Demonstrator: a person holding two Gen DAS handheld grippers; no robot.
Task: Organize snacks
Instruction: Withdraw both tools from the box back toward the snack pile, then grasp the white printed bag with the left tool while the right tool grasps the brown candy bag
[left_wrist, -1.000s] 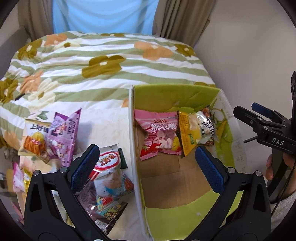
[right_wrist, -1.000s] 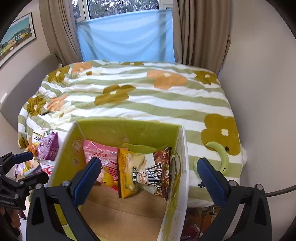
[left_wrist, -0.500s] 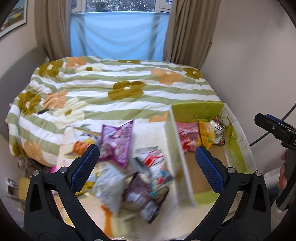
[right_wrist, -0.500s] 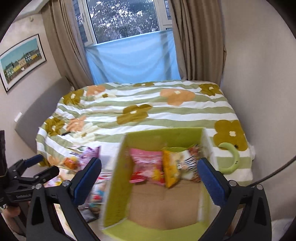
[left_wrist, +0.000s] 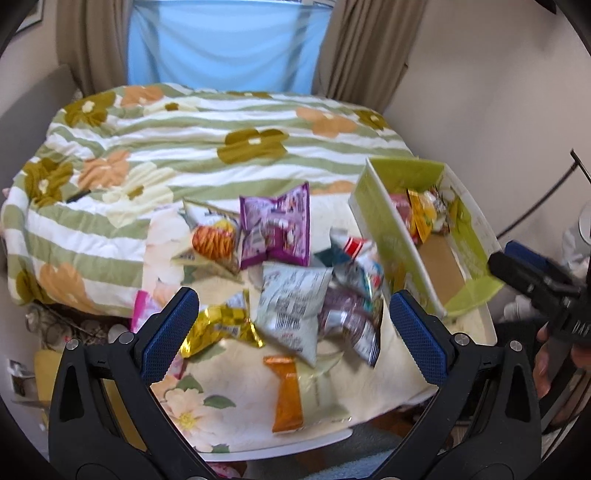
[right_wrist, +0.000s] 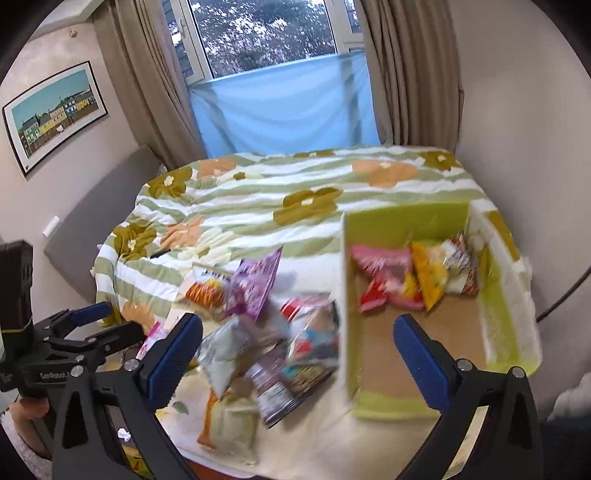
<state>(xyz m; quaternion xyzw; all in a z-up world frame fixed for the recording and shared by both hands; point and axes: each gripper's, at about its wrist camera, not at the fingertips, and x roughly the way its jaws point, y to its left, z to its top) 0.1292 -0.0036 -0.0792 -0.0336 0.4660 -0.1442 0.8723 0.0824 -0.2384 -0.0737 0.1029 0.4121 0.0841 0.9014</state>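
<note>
A green cardboard box (left_wrist: 388, 229) stands on the right of the table, and a pink bag (right_wrist: 380, 273) and a yellow bag (right_wrist: 428, 277) lean against its far wall. To its left lies a loose pile of snacks: a purple bag (left_wrist: 275, 229), a pale grey bag (left_wrist: 295, 302), a gold packet (left_wrist: 221, 325) and an orange packet (left_wrist: 288, 395). My left gripper (left_wrist: 293, 310) hangs open above the pile, holding nothing. Over the pile's right edge and the box's left wall, my right gripper (right_wrist: 297, 326) is open and empty too. Each gripper shows at the edge of the other's view.
The table has a cream floral cloth (left_wrist: 229, 424). Behind it is a bed with a green-striped flowered duvet (left_wrist: 184, 147), with a window and curtains beyond. A wall rises to the right of the box. Clutter lies on the floor at the left.
Both grippers have drawn back and up from the box, so the whole table shows. The left one has swung left from the box to the snack pile. Both stay open.
</note>
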